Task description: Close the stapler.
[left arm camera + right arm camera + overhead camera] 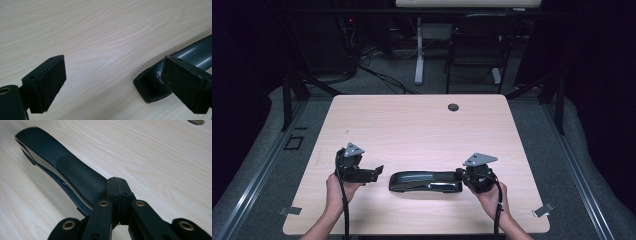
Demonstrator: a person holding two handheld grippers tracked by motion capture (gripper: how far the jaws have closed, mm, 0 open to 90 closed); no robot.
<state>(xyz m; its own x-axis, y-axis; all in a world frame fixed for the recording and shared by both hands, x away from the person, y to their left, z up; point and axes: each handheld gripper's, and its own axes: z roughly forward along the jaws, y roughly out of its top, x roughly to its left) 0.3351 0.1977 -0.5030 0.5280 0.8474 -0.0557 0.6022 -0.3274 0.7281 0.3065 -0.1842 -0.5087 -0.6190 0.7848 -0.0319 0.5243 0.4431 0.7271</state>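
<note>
Black stapler (426, 181) lies flat on the pale wooden table (422, 125), lengthwise from left to right, in the near half and between the two grippers. In the right gripper view its long dark body (62, 167) runs away from the jaws toward the far left of that picture, the top arm slightly raised over the base along its side.

Right gripper (462, 175) sits at the stapler's right end, held from the near side by the person's right hand (491, 196). Its jaws are pressed fully together, pad against pad, with nothing between them; the closed tips (117, 187) rest at or just over the stapler's end, and whether they touch it I cannot tell.

Left gripper (379, 170) is just left of the stapler's left end, in the left hand (337, 187). Its jaws stand wide apart and hold nothing. In the left gripper view the stapler's end (152, 85) lies just behind the right-hand pad (185, 82), not between the pads.
</note>
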